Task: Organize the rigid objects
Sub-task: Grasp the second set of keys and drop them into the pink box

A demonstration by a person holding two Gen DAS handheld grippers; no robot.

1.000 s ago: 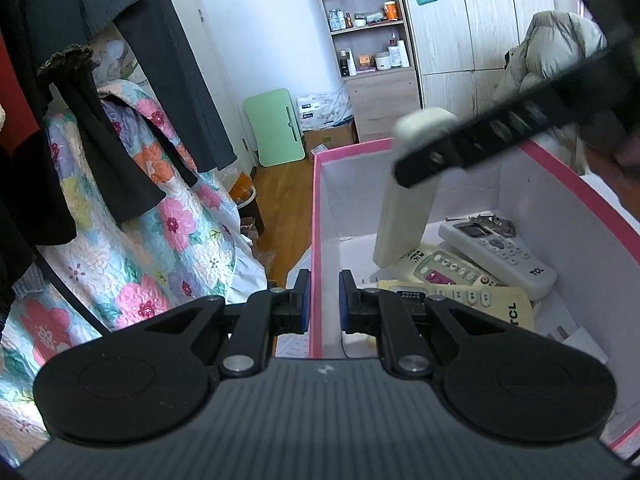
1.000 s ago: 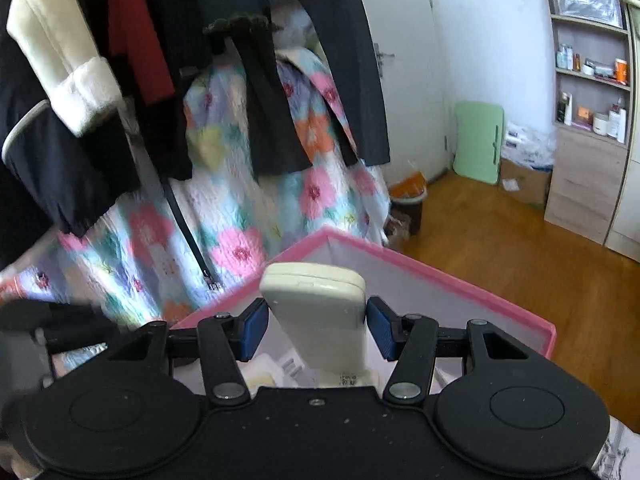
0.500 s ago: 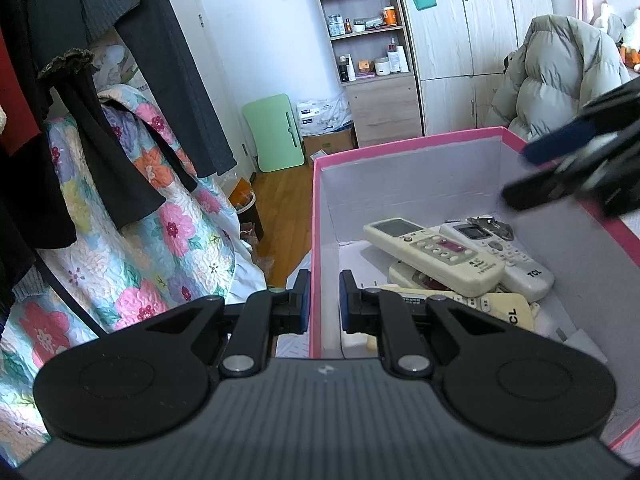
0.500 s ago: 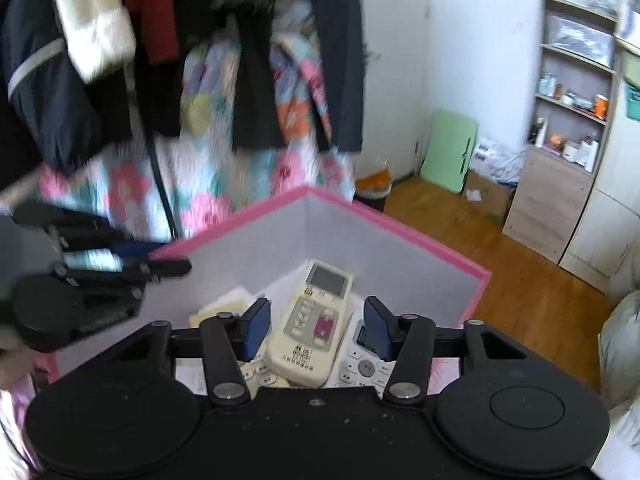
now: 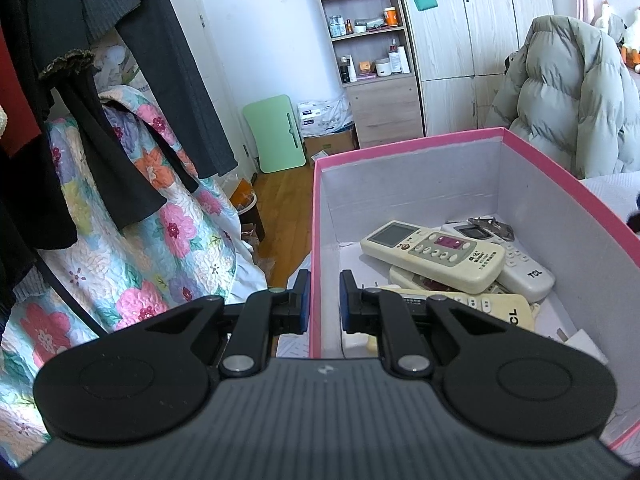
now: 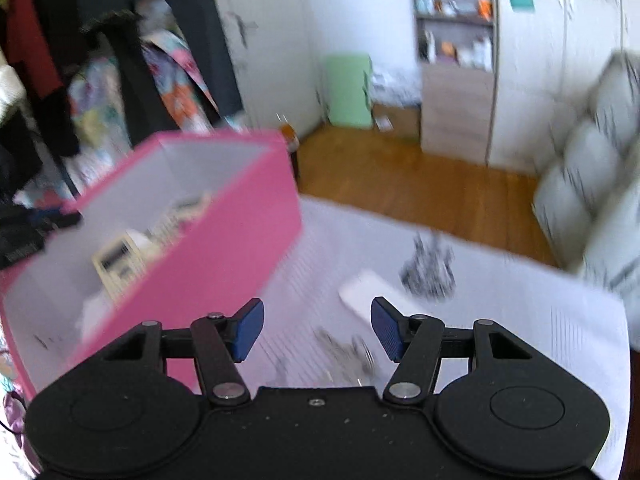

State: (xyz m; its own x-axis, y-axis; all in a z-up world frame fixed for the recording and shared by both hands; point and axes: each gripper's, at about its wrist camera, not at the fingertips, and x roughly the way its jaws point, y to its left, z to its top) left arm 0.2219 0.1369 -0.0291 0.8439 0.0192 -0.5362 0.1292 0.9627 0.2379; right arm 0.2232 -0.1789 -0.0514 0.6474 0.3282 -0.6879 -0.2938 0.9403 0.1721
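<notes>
Left wrist view: left gripper (image 5: pixel 323 300) pinches the near wall of the box (image 5: pixel 404 148), one blue pad outside, one inside, jaws nearly pressed together on the cardboard. Box is rectangular, pink outside and on the rim, pale grey inside. Four remotes (image 5: pixel 432 255) lie in it, all long rounded plastic bars, piled across each other: a yellowed one with a grey screen on top, a white one under its far end, two cream ones beneath and nearer. A small crumpled dark metallic bit (image 5: pixel 491 227) rests on the white one. Floral quilt (image 5: pixel 132 248) and dark hanging clothes (image 5: pixel 132 92) stand left; wooden shelves (image 5: pixel 372 40) and a green board (image 5: pixel 274 134) behind; a grey puffer coat (image 5: pixel 568 92) right. Right wrist view, blurred: right gripper (image 6: pixel 317 328) hangs over the white ribbed table (image 6: pixel 520 320), jaws opening and spread wide, nothing between the pads. Just beyond the fingertips lies one white remote-shaped bar (image 6: pixel 372 294); two dark smudged clumps (image 6: pixel 430 270) lie near it, too blurred to name. Box sits left, one screen-faced remote visible inside.
</notes>
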